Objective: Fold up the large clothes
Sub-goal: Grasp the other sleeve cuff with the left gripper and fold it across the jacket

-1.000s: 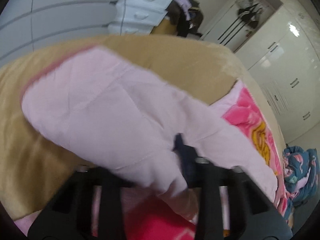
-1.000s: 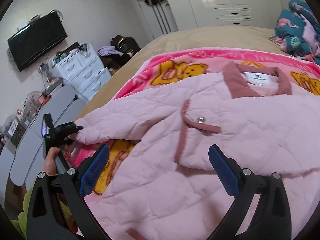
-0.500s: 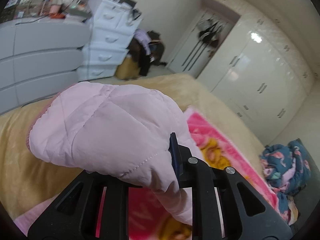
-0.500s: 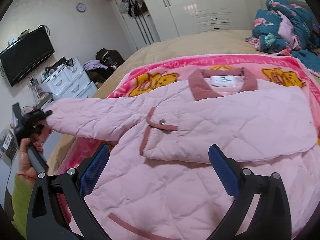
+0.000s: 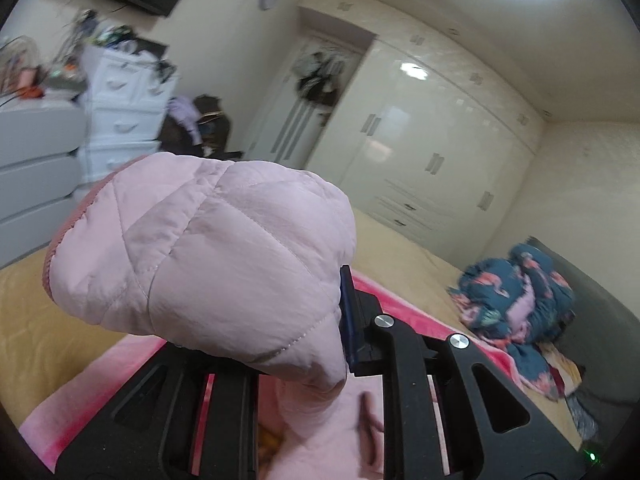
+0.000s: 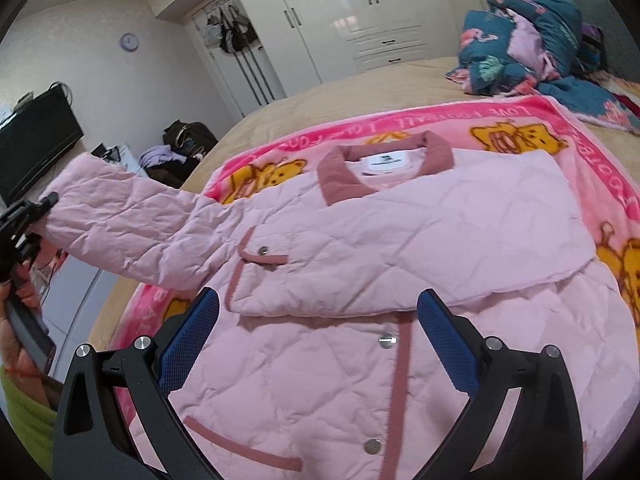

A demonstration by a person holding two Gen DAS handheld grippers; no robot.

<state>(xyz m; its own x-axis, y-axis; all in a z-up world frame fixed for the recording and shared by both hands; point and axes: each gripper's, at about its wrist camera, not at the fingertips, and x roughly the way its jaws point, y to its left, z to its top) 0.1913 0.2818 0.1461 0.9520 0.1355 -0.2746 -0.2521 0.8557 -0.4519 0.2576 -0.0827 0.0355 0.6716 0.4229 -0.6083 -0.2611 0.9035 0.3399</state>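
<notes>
The left claw (image 6: 50, 202) pinches the quilted pink jacket's sleeve cuff (image 5: 208, 264); the puffy fabric could slip out (right claw (image 6: 318, 336) gapes wide, empty).

A bed (image 6: 320, 96) with a tan cover is carrying everything. A pink blanket (image 6: 420, 120) printed with yellow bears is lying spread flat on it, reaching toward the near edge. A pink quilted jacket (image 6: 420, 216) is resting on the blanket, collar toward the wardrobes, its body flat; one sleeve is stretching out past the bed's side. A crumpled teal floral bedcover (image 6: 532, 36) is sitting heaped on the bed's far corner, just beyond the blanket.
</notes>
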